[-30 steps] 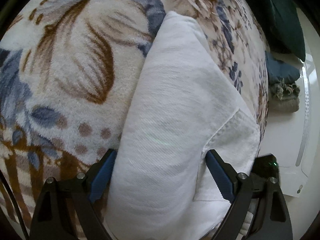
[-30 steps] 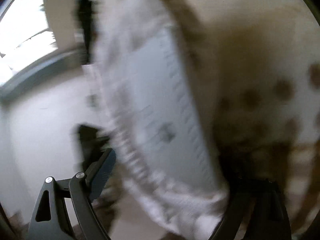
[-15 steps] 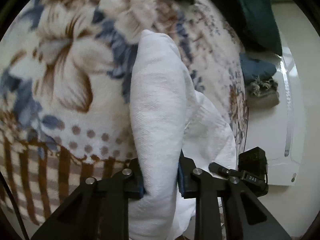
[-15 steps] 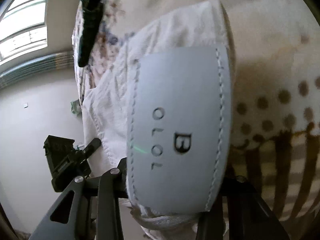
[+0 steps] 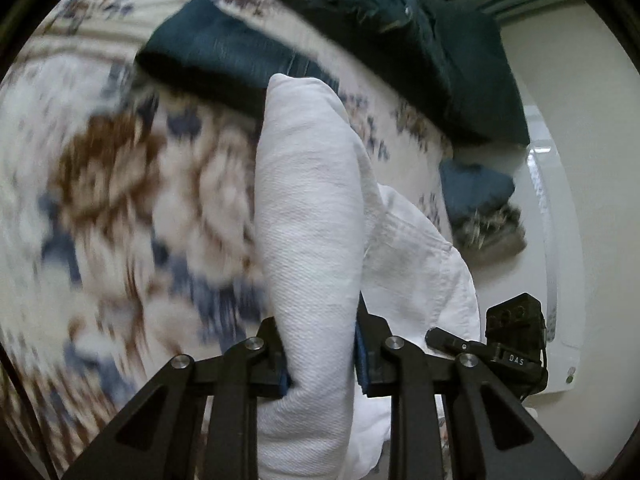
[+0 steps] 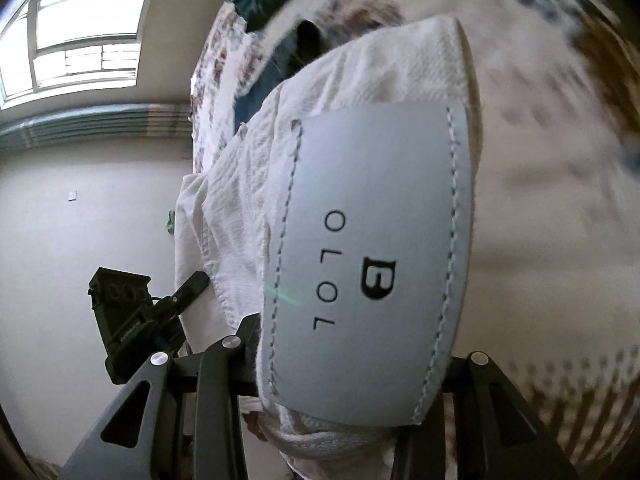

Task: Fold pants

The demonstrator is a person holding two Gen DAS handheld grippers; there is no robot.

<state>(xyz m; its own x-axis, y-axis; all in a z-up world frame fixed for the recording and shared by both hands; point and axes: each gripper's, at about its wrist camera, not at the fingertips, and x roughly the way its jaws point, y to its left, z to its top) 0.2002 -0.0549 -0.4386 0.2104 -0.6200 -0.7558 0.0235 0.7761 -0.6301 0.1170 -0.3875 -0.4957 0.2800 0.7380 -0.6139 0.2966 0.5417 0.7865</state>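
Around you: ahead of your left gripper (image 5: 320,360), a folded dark teal garment (image 5: 224,64) lies across the far tip of the white pants (image 5: 312,208). A second dark green heap (image 5: 424,48) sits further up and to the right of the jaws, and a blue and grey bundle (image 5: 480,208) lies right of them, near the blanket's edge.
In the way: the teal garment, just beyond the pants' far end; whether they touch you cannot tell.
Left jaws: clamped on a thick fold of the white pants, which bulges out between them.
Right jaws: your right gripper (image 6: 348,364) has them closed on the pants (image 6: 248,200) at the grey patch (image 6: 372,256) lettered "B OLOL"; the right finger is partly hidden behind the patch.
Other gripper: each camera sees the other tool's black body, right of your left jaws (image 5: 508,344) and left of your right jaws (image 6: 132,320).
Pants' axis: long axis runs straight away from both jaw pairs, the bundle held on edge, the patch facing the right camera.
Surface: a fleecy floral blanket (image 5: 112,200) in cream, brown and blue, blurred.
Room: pale wall (image 6: 80,240), a window (image 6: 76,28) up to the left of your right jaws.
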